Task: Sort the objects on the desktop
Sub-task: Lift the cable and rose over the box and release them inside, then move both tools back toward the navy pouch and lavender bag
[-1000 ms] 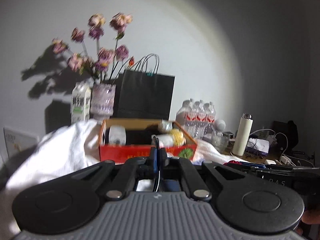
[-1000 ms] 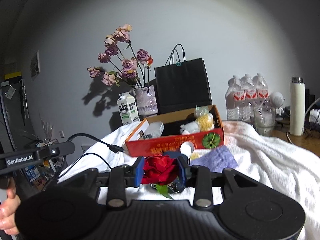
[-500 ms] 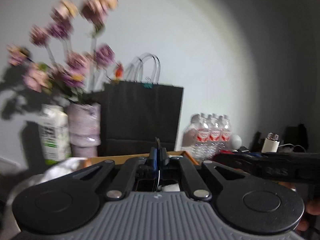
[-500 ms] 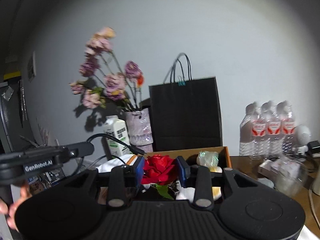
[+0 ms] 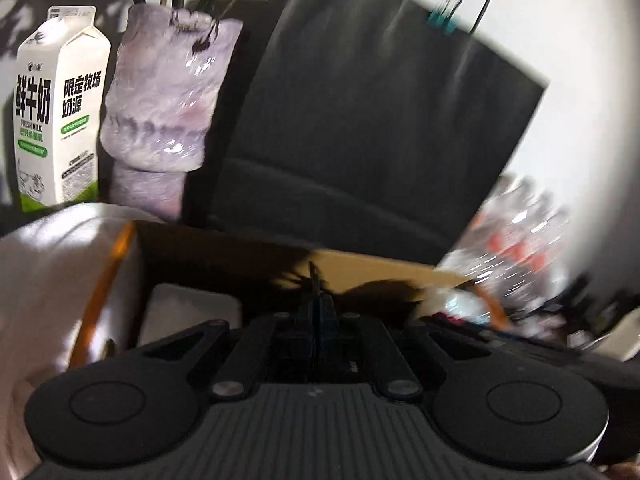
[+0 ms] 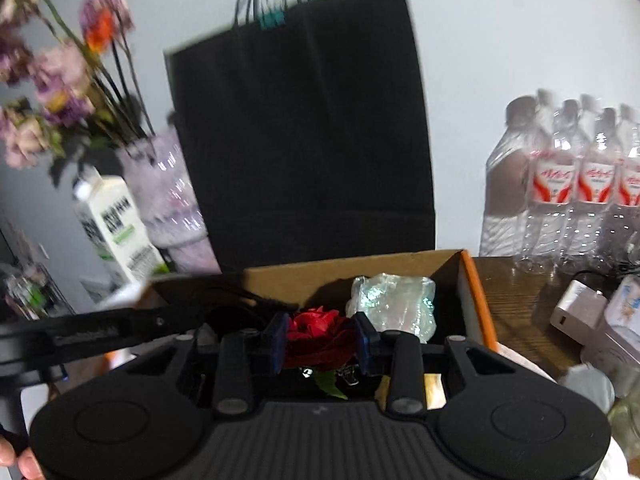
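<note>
Rose (image 6: 318, 336), red and full, sits clamped between the blue pads (image 6: 277, 338) of my right tool (image 6: 320, 340), low in the middle of the right wrist frame, with a green leaf (image 6: 330, 384) hanging under it. My tool holds it over the open cardboard box (image 6: 470, 280), whose orange edge runs down the right of centre. Inside the box, just right of the rose, lies a crumpled clear plastic bundle (image 6: 390, 304). A black paper bag (image 6: 300, 128) with a teal clip (image 6: 272, 19) on its handles stands behind the box and fills the middle of the frame. At the left stand a milk carton (image 6: 116, 228) and a pale purple vase (image 6: 168, 196) of faded flowers (image 6: 60, 92); at the right, a pack of water bottles (image 6: 568, 184) on the wooden counter (image 6: 520, 304), with a white charger (image 6: 574, 308) nearer the lower right.

My left tool (image 5: 318, 300) is closed, its fingers pressed together; a thin dark sliver juts up from between the tips, and I cannot tell what it is. It points into the same box (image 5: 380, 270), whose brown inner wall shows in the centre of the left wrist frame. White cloth (image 5: 52, 264) bunches at the lower left, with the carton (image 5: 58, 108) and vase (image 5: 168, 92) above it. The bag (image 5: 380, 120) and bottles (image 5: 516, 248) are blurred.
</note>
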